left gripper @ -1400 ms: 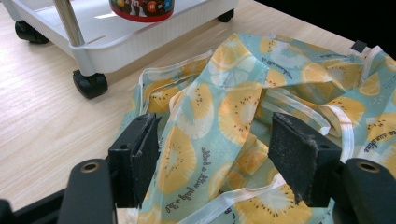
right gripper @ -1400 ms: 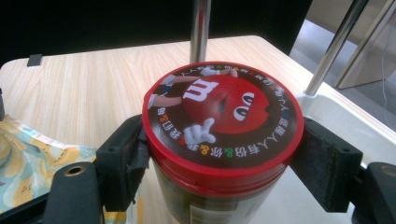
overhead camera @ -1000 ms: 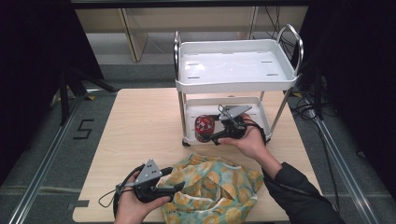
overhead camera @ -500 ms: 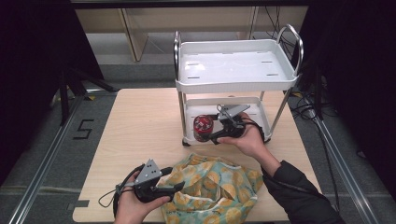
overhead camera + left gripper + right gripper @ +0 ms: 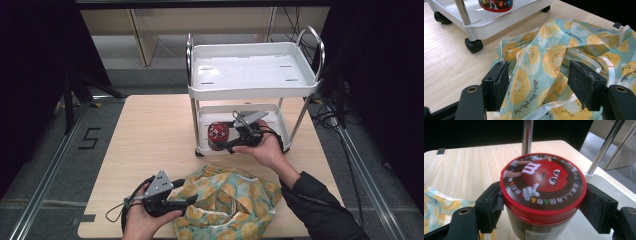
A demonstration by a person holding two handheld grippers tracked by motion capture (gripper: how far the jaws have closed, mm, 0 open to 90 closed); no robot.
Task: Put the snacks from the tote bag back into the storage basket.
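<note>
Right claw (image 5: 541, 210) clamped on the red-lidded jar (image 5: 543, 192) just under the lid, pads on both sides, so as to lift it without tipping. Jar standing upright at the near left corner of the cart's lower shelf (image 5: 272, 116), close to the chrome post. Left claw (image 5: 541, 86) spread apart over the fruit-print bag (image 5: 554, 62), cloth between the pads but not pinched, likely ready to hold the mouth open. Bag crumpled at the near edge of the surface (image 5: 145, 130)
</note>
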